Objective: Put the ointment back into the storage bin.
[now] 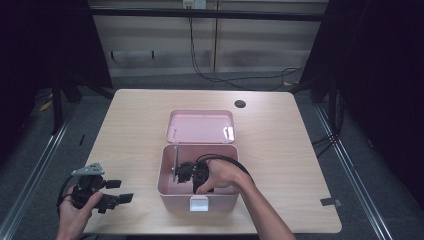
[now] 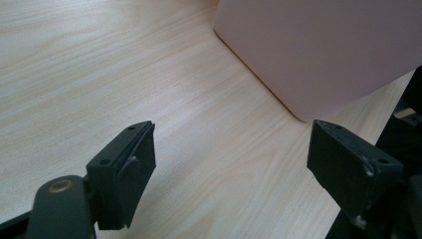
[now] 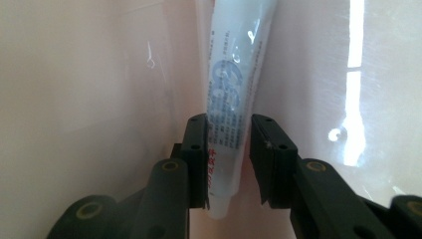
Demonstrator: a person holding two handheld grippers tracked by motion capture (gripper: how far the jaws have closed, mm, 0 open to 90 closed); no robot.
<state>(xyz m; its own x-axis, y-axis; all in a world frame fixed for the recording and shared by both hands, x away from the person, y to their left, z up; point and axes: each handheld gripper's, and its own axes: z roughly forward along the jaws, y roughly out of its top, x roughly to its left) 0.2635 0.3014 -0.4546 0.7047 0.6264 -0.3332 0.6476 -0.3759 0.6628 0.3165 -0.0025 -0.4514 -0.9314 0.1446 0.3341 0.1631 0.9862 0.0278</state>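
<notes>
Right hand-held gripper (image 3: 228, 159) clamped on white tube (image 3: 234, 99) inside pink box (image 1: 167, 186) at frame centre, left hand-held gripper (image 2: 229, 169) apart over desk (image 2: 74, 64); probably risking slip from smooth tube.

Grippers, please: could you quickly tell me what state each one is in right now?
Left gripper: open, holding nothing, over the table.
Right gripper: inside the pink box, shut on a white tube.

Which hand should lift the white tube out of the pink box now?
Right. The right tongs are already inside the open pink plastic box, jaws on either side of the white printed tube. The left tongs are open over bare wooden table outside the box.
</notes>
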